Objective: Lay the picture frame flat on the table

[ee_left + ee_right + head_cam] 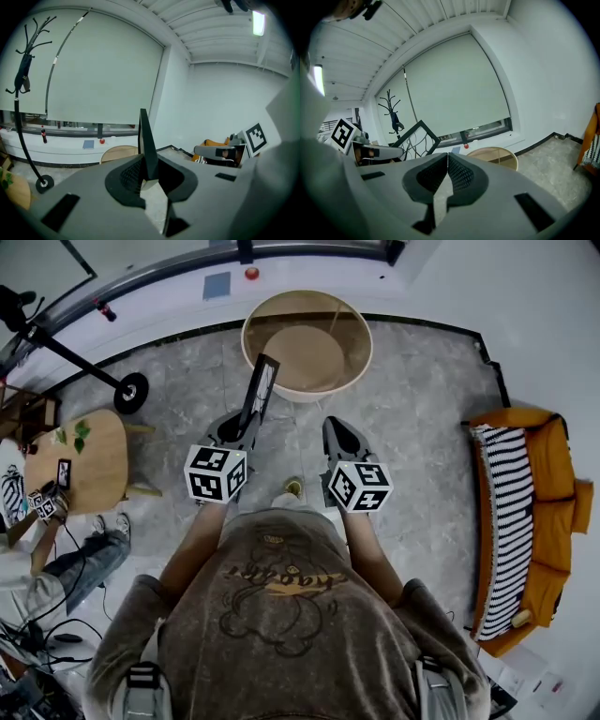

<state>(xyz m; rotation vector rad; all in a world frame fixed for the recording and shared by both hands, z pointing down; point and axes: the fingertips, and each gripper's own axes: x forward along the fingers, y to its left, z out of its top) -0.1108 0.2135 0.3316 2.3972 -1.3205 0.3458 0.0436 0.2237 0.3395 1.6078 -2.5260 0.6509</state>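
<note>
While the left gripper pinches the black picture frame by its lower edge — upright in the air, just short of the round wooden table — the right gripper hangs beside it, jaws pressed together.

Overhead and 2 gripper views share round table.

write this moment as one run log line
left gripper: shut on picture frame, held on edge | right gripper: shut, empty | round table: ahead, frame not yet laid on it
</note>
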